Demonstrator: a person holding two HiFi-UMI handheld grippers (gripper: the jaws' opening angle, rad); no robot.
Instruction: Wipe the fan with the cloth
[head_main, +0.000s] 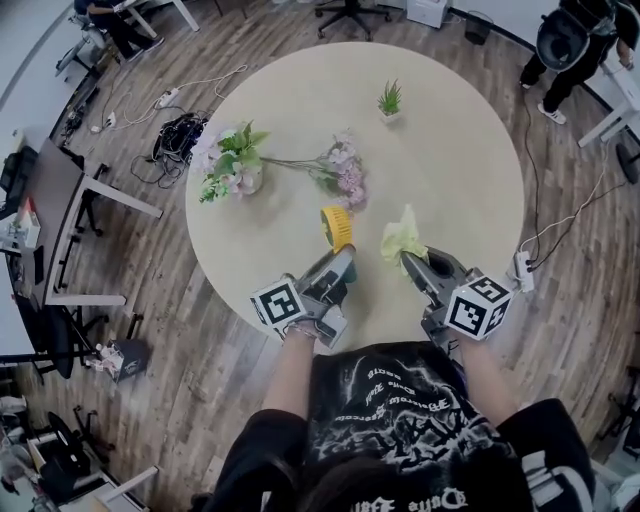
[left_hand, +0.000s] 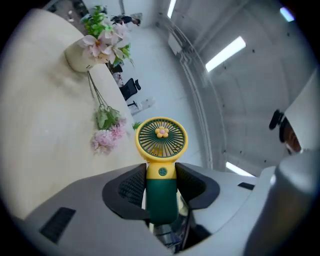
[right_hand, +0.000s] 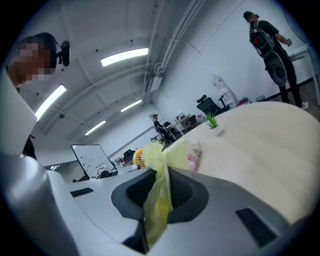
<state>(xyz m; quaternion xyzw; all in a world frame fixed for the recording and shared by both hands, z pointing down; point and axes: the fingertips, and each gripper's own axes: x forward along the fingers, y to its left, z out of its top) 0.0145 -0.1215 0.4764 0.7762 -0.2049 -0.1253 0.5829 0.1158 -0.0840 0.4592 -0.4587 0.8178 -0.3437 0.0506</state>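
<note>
Fan (left_hand: 161, 145) and cloth (right_hand: 155, 155) clenched
Left claw (left_hand: 161, 187) grips fan's green handle, right claw (right_hand: 160, 192) limp yellow cloth; round vase (left_hand: 77, 57) holds flowers (left_hand: 102, 40).

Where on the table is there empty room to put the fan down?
The table is bare on its right side, past the potted plant and pink flowers. The near-left edge, in front of the vase of flowers, is bare too. The middle is crowded with stems.

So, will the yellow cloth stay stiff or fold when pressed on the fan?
Probably floppy: the cloth hangs in limp folds between the jaws. It looks thin, so likely light and apt to drape over the fan.
</note>
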